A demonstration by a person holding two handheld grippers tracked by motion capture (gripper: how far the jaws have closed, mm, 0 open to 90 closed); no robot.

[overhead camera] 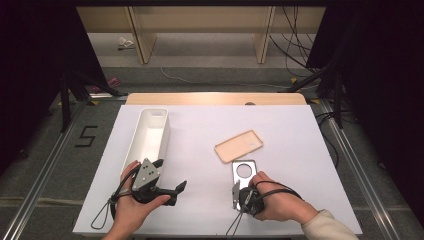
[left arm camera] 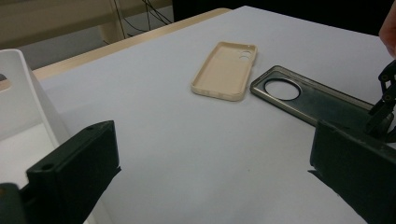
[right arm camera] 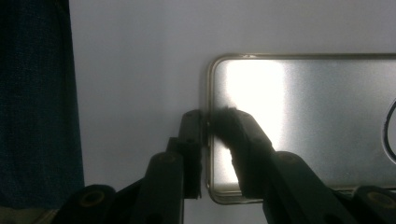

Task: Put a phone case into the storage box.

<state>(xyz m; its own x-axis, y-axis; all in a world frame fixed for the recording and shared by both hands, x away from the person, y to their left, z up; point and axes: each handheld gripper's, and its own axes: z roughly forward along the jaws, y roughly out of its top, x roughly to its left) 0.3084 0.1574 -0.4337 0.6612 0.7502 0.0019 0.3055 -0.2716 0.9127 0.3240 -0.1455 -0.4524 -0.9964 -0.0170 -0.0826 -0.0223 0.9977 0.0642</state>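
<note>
A dark, glossy phone case (overhead camera: 244,171) with a round camera hole lies flat on the white table near its front edge. My right gripper (overhead camera: 236,194) reaches it from the near side. In the right gripper view its jaws (right arm camera: 208,123) pinch the rim at the case's (right arm camera: 303,107) near end, one finger outside and one inside. A beige phone case (overhead camera: 239,145) lies just beyond, hollow side up. My left gripper (overhead camera: 176,194) rests at the front left, pointing right, open with nothing between its fingers (left arm camera: 212,144). Ahead of it lie the beige case (left arm camera: 226,70) and the dark case (left arm camera: 303,98).
A long white bin (overhead camera: 148,134) stands lengthwise on the left half of the table (overhead camera: 290,130), next to my left hand; its wall (left arm camera: 18,102) is at the left gripper view's left. The table's wooden far edge (overhead camera: 215,98) lies beyond.
</note>
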